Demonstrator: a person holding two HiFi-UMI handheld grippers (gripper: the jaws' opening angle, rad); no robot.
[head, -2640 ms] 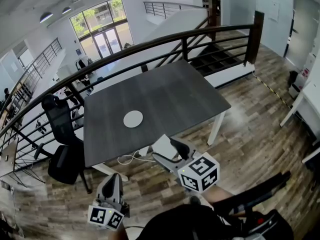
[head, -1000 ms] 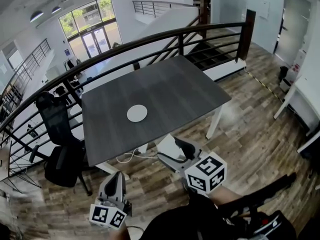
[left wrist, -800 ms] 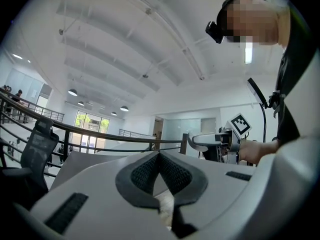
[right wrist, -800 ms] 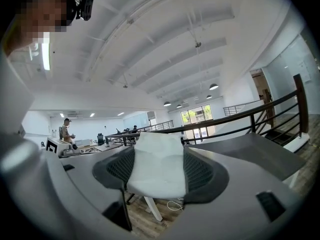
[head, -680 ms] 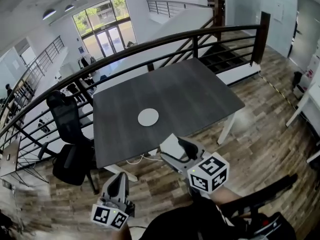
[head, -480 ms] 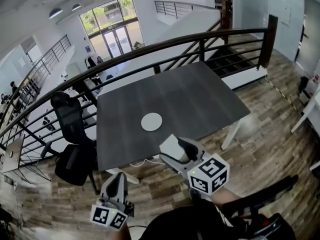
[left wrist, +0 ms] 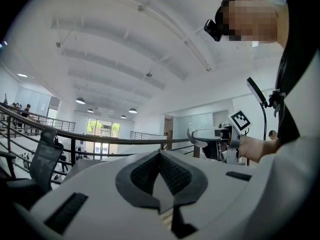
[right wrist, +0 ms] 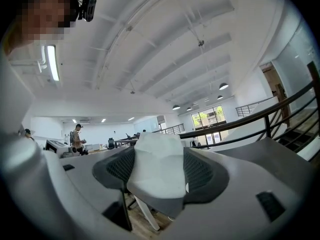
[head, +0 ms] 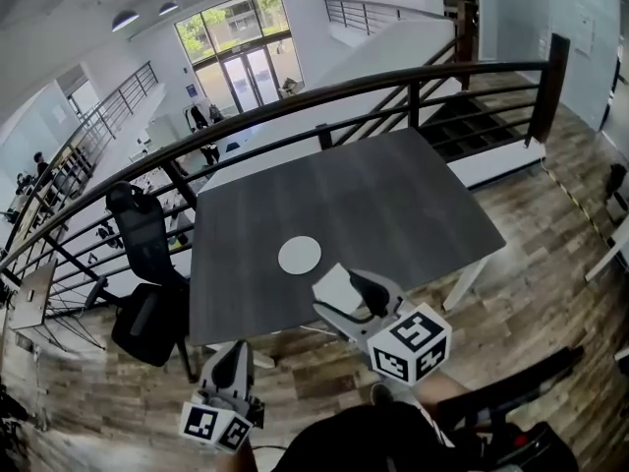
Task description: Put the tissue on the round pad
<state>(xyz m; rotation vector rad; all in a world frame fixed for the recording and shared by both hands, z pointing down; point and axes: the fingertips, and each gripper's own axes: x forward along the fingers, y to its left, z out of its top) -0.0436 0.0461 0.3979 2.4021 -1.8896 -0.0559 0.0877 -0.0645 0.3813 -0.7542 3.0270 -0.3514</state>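
Your right tool [head: 346, 301] has the white tissue [right wrist: 157, 169] pinched between its pads, near the front edge of the bench [head: 393, 195] and just short of the round pad [head: 299, 255] lying there, while your left tool [head: 228, 364] hangs empty, jaws together.

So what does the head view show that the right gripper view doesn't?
Head view only: the round pad lying bare on the table, and the left gripper. Right gripper view only: both pads pressed on the tissue, plus a person standing far off. Shared: the right gripper, its tissue, the railing.
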